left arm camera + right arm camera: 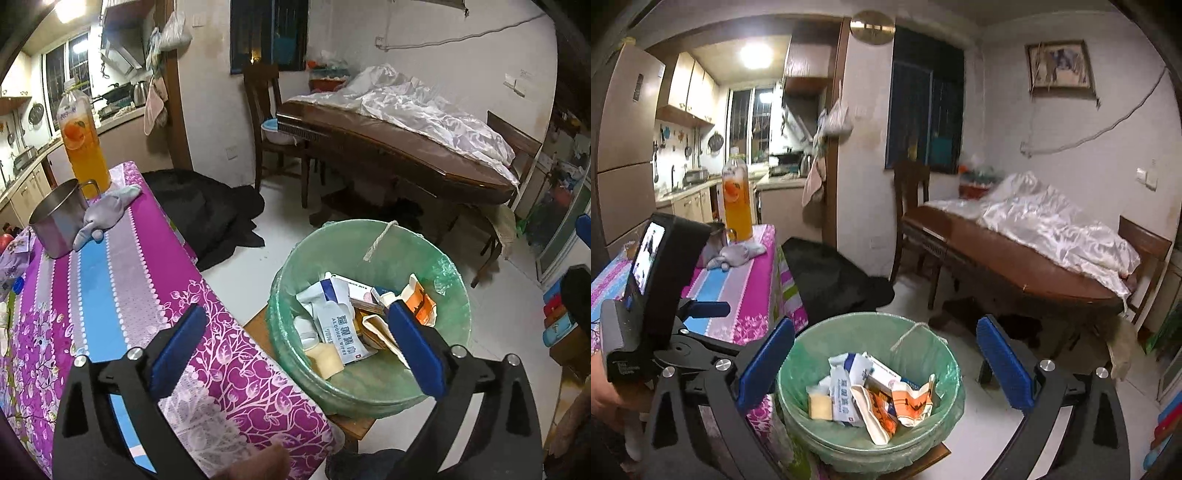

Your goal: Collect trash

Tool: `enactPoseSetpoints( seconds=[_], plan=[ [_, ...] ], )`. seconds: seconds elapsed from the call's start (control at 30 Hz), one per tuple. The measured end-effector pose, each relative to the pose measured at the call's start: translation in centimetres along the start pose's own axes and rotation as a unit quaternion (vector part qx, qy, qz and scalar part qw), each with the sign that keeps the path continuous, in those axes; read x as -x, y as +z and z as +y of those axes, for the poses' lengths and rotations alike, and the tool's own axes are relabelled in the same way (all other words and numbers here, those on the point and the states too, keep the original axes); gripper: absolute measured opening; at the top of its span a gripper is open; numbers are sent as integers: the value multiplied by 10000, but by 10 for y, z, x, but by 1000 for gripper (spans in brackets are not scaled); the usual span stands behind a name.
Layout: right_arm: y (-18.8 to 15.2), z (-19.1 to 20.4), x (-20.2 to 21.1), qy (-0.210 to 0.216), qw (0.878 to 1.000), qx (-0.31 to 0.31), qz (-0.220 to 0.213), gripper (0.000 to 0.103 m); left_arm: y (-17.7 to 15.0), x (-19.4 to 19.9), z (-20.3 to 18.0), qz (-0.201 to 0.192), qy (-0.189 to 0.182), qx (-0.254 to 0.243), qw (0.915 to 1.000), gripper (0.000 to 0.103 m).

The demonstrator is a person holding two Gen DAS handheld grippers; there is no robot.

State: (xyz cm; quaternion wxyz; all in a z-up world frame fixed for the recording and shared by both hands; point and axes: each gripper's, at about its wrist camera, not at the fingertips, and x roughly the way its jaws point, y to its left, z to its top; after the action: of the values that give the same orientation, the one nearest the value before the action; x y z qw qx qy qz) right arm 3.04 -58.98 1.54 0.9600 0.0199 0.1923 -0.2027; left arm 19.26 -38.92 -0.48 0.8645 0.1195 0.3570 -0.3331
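A round trash bin [369, 395] with a green liner stands on a low wooden stool beside the table. Inside lie an alcohol wipes packet [338, 328], an orange and white carton [421, 299] and a pale yellow block [327, 360]. My left gripper [295, 310] hangs open over the bin's near left rim with nothing between its blue pads. In the right wrist view the same bin [849, 325] sits between the wide-open fingers of my right gripper [884, 323], which holds nothing. Crumpled orange wrappers [912, 402] top the pile. The left unit's screen [648, 254] shows at the left.
The table with a purple floral cloth [122, 295] carries a juice bottle [83, 144], a steel mug [55, 225] and a grey plush toy [103, 214]. Black cloth [221, 218] lies on the floor. Behind stand a chair [269, 122] and a wooden table [406, 162] under a white sheet.
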Motion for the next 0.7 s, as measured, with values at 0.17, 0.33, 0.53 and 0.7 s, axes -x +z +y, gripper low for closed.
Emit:
enactPoseSetpoints(
  seconds=[0.17, 0.33, 0.53, 0.7],
  plan=[
    [-7, 6, 20, -49, 9997, -51, -222, 98, -5, 6, 4, -82, 31, 25, 10000, 97],
    [-16, 4, 35, -73, 9993, -181, -306, 98, -7, 11, 7, -155, 56, 44, 9999, 97],
    [-26, 3, 47, -65, 9991, -281, -315, 98, -10, 18, 10, -213, 70, 69, 9997, 97],
    [-34, 3, 53, -171, 9987, -350, -331, 98, -11, 22, 11, -274, 103, 88, 9995, 97]
  ],
)
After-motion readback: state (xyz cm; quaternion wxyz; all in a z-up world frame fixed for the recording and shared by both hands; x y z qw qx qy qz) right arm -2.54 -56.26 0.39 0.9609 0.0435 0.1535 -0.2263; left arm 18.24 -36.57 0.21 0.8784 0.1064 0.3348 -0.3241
